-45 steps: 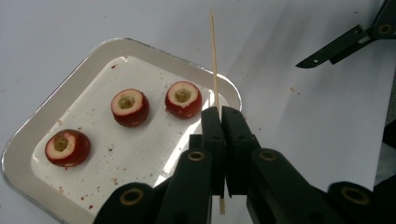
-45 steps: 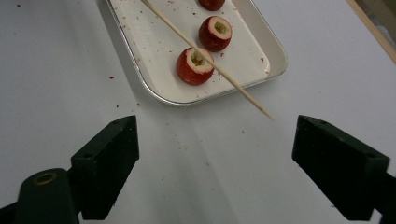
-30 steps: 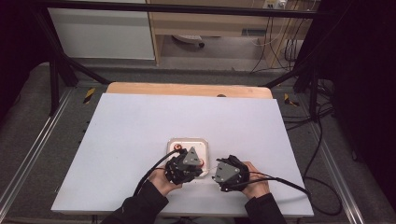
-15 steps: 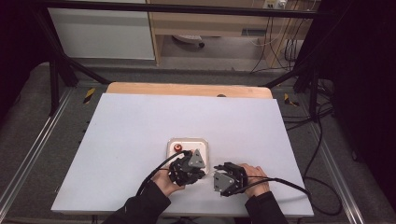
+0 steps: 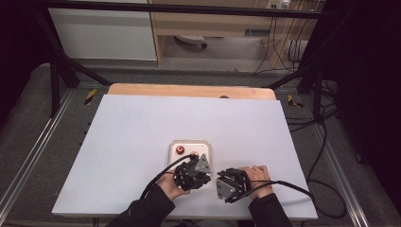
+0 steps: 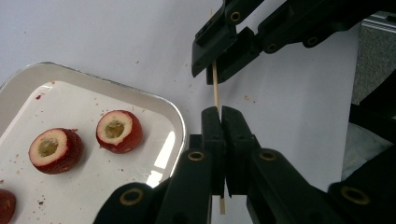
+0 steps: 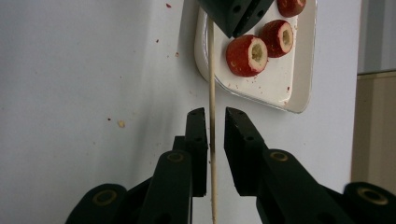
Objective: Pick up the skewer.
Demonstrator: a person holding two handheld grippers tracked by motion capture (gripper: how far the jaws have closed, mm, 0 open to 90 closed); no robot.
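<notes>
Two hand-held grippers meet nose to nose over the white desk (image 5: 142,142), just below the tray (image 5: 190,144), and I have a thin wooden skewer (image 7: 211,70) running between them.

My left hand-held gripper (image 6: 221,114) has its jaws pressed together on the skewer; in the left gripper view the stick rises out of the closed pads and its lower end pokes out beneath them.

My right hand-held gripper (image 7: 212,114) has just been closing. In the right gripper view the skewer stands in the gap between its jaws, close against the left pad, with a sliver of daylight before the right one, so I do not count it as clamped.

From the high view both my hands sit close together near the front edge of the desk, the left gripper (image 5: 193,171) at the tray's near rim, the right gripper (image 5: 226,182) just beside it.

On the tray lie cored red fruits (image 6: 119,131), hollow ends showing, well clear of the skewer. Red crumbs speckle the tray and the desk near it.
</notes>
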